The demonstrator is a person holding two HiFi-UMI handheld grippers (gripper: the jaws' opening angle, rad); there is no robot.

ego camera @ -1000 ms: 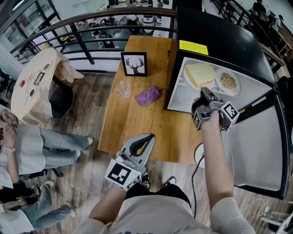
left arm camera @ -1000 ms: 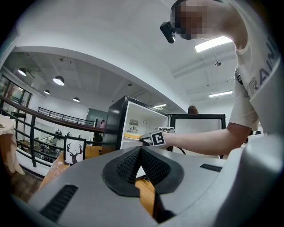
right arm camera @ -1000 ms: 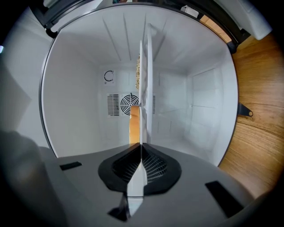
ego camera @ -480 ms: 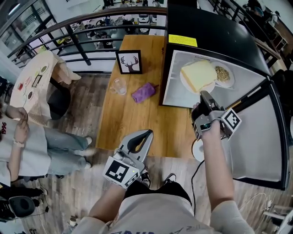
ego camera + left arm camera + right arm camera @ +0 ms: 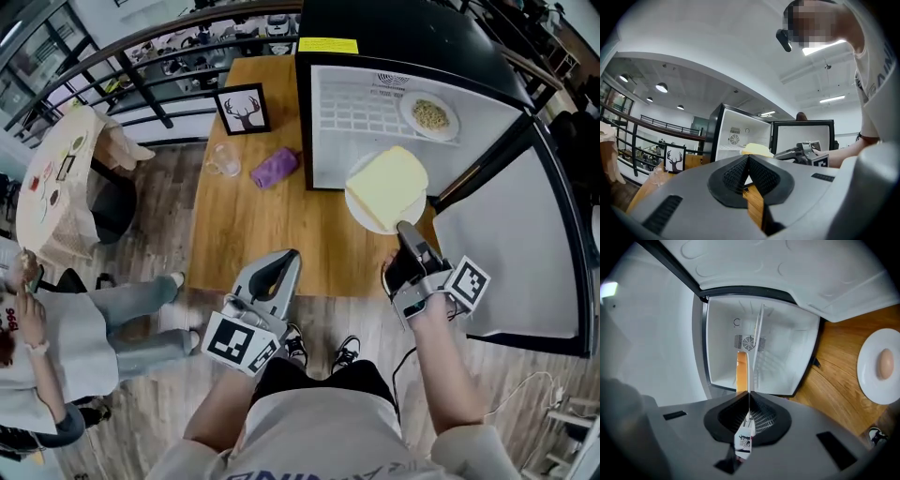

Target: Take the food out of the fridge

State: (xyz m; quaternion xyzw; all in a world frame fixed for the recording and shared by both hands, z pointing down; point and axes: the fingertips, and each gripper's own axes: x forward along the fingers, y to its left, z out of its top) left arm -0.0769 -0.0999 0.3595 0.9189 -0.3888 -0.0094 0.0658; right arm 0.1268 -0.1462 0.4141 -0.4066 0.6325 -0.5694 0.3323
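Right claw (image 5: 405, 232) pinches the plate (image 5: 360, 212) by its rim. It looks stiff, slick and breakable, and the loose bread (image 5: 387, 186) may slide. Left claw (image 5: 283, 267) is closed and empty.

Bread plate (image 5: 359, 212) before fridge (image 5: 403, 33); grain plate (image 5: 409, 103) inside; cloth (image 5: 274, 167), glass (image 5: 223, 162) leftward

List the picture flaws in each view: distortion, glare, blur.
Head view: the fisheye bows the railing and the fridge edges; the light is even and everything is sharp. Left gripper view: dark round vignette, glaring ceiling lights, a mosaic patch at the top. Right gripper view: dark corners, a bright white fridge interior, and the plate held in the right gripper shows edge-on as a thin line.
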